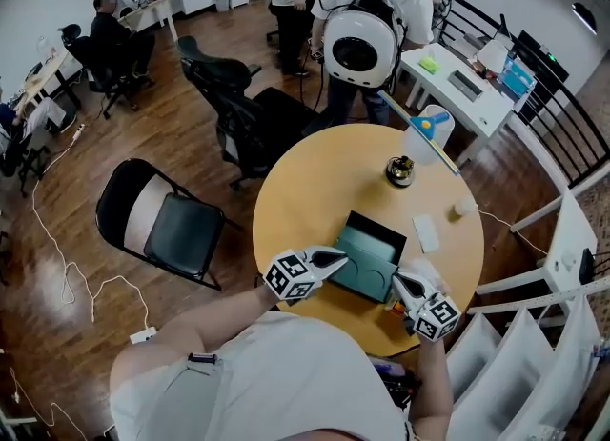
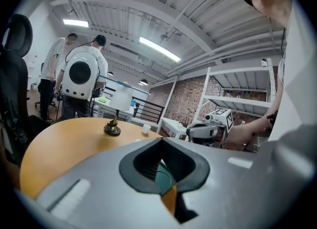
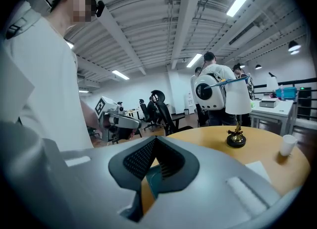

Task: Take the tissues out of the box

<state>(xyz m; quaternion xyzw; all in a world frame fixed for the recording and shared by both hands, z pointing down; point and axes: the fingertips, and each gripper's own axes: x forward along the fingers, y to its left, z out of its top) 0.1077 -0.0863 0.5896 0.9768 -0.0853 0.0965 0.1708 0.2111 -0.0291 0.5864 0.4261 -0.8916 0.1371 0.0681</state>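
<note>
A teal tissue box [image 1: 367, 256] lies on the round wooden table [image 1: 315, 191] near its front edge. My left gripper [image 1: 334, 260] is shut, its tip at the box's left side. My right gripper [image 1: 402, 285] is also shut, pointing at the box's right front corner. In the left gripper view the closed jaws [image 2: 162, 143] leave a small gap that shows a strip of teal box [image 2: 166, 176]. The right gripper view has its closed jaws [image 3: 154, 141] over a sliver of the box [image 3: 152, 178]. Neither gripper holds anything. A flat white tissue [image 1: 426, 233] lies right of the box.
A small lamp with a brass base [image 1: 400, 170] and a white cup [image 1: 464, 207] stand farther back on the table. Black chairs [image 1: 167, 225] sit to the left. People stand behind the table by a white desk [image 1: 467, 96]. White racks [image 1: 534, 334] are on the right.
</note>
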